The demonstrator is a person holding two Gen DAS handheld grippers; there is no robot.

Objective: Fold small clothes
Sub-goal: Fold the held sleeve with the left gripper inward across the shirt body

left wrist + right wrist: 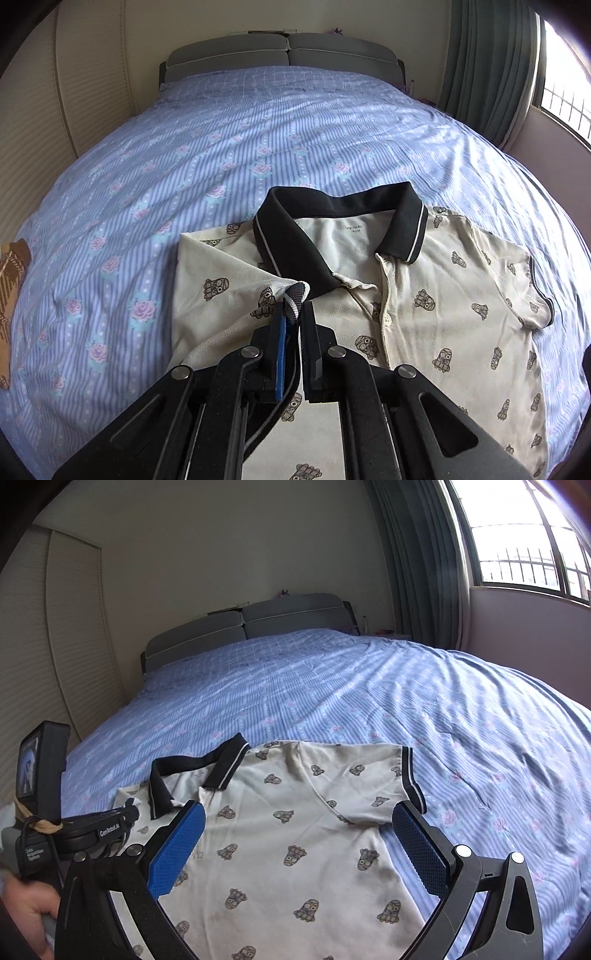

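left gripper (294, 310) pinching polo shirt (424, 295) sleeve cuff | right gripper (299, 834) hovering wide open | risk: shallow pinch slipping mid-fold

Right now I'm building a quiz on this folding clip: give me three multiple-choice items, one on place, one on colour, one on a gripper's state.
1. Where does the polo shirt lie?
A. On the blue floral bedspread
B. Hung on the curtain
C. On the floor

2. What colour is the shirt's collar?
A. Red
B. Black with a thin white stripe
C. Plain yellow

3. What is the left gripper doing?
A. Open above the pillows
B. Shut on the sleeve cuff
C. Pinching the collar

Answers: 1 A, the bedspread shows all around the shirt. 2 B, the stripe runs along the collar's edge. 3 B, the striped cuff is pinched between its jaws, while the right gripper stands open over the shirt.
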